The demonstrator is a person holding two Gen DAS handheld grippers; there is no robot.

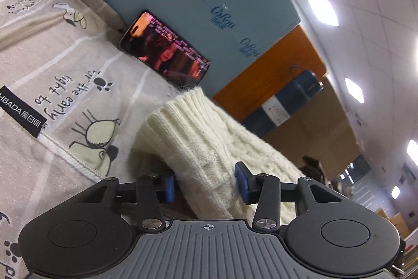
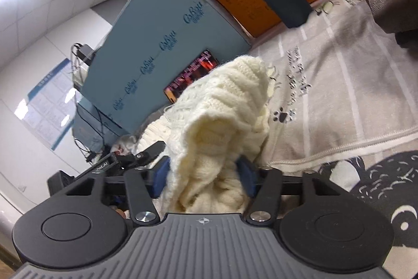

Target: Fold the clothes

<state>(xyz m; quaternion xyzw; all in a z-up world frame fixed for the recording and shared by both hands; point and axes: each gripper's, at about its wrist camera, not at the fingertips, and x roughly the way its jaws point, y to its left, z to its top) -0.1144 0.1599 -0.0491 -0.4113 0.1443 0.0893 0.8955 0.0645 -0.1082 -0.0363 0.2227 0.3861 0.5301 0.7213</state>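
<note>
- The left gripper [image 1: 206, 183] is pinching a fold of the cream sweater [image 1: 209, 137] between its blue pads.
- The right gripper [image 2: 203, 174] is gripping another bunch of it.
- The sweater is hanging lifted above the printed bedsheet [image 1: 65, 56], near the phone [image 1: 164, 49] at the far edge.
- Likely step: carrying one edge over; next, lowering it evenly onto the sheet.

phone [image 1: 164, 55] behind sweater [image 1: 209, 145] on bedspread [image 1: 52, 56]

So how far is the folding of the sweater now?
Nothing looks folded yet. The left gripper and the right gripper are each shut on the sweater, which is lifted and bunched over the sheet. Laying it flat and folding remain.
</note>
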